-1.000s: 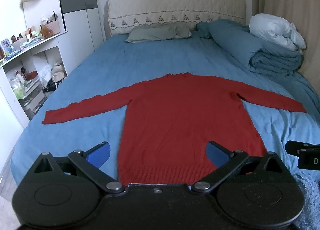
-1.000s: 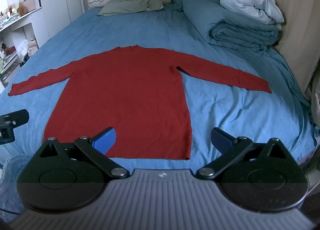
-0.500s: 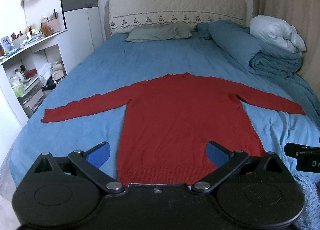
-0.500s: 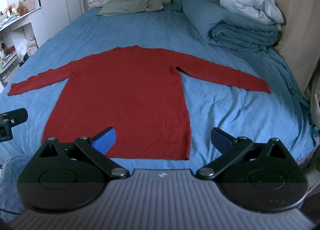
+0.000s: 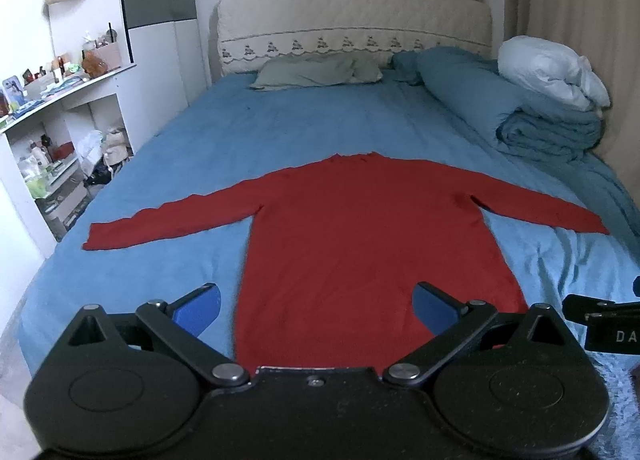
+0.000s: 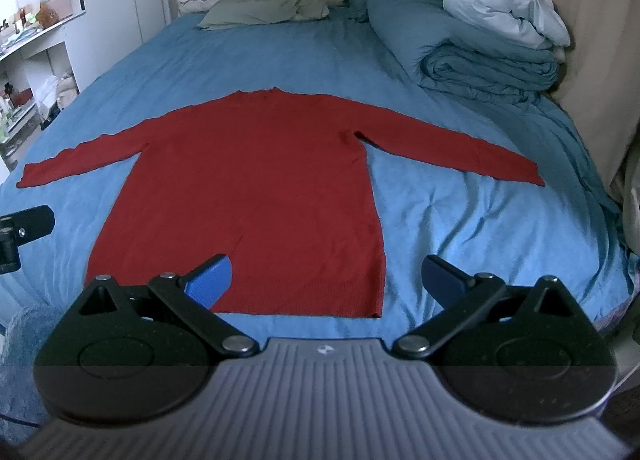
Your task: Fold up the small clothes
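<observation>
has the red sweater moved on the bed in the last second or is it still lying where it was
No. The red sweater lies flat in the same spot, its collar and both spread sleeves unchanged relative to the rolled blue duvet and green pillow. Slight frame shifts look like camera motion only.

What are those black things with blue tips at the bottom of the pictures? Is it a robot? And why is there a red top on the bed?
It is not a robot. A person holds one grabbing tool in each hand, and each tool carries a small camera looking forward along its two blue-tipped fingers. One picture comes from the left tool, the other from the right tool. That is why the black parts fill the bottom of each picture.

Both tools are open and hold nothing. They hang above the near edge of the bed.

The red sweater lies flat on the blue sheet with both sleeves spread out to the sides. It is waiting to be folded. A rolled blue blanket and a pillow sit further back.
</observation>
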Motion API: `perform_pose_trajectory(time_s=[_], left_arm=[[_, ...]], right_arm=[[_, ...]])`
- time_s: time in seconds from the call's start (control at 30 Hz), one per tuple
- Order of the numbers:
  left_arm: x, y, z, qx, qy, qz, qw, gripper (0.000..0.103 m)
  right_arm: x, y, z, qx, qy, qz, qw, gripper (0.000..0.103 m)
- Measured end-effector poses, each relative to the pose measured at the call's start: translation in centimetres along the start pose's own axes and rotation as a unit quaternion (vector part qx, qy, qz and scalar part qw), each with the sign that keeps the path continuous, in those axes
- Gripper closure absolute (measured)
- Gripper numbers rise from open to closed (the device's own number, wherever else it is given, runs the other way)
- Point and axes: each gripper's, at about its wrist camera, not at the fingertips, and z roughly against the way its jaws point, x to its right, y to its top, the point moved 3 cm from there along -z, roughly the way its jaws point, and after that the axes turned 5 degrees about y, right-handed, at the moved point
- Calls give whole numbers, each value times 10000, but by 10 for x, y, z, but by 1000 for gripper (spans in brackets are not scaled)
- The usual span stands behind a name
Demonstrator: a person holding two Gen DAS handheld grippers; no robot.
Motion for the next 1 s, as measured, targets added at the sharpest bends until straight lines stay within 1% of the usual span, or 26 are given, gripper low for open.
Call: perform_pose_trajectory(time_s=[1.0], left_arm=[[-1,1,4,39,-16,63,10000,0]], right_arm=[[-1,1,0,3,-2,-26,10000,0]])
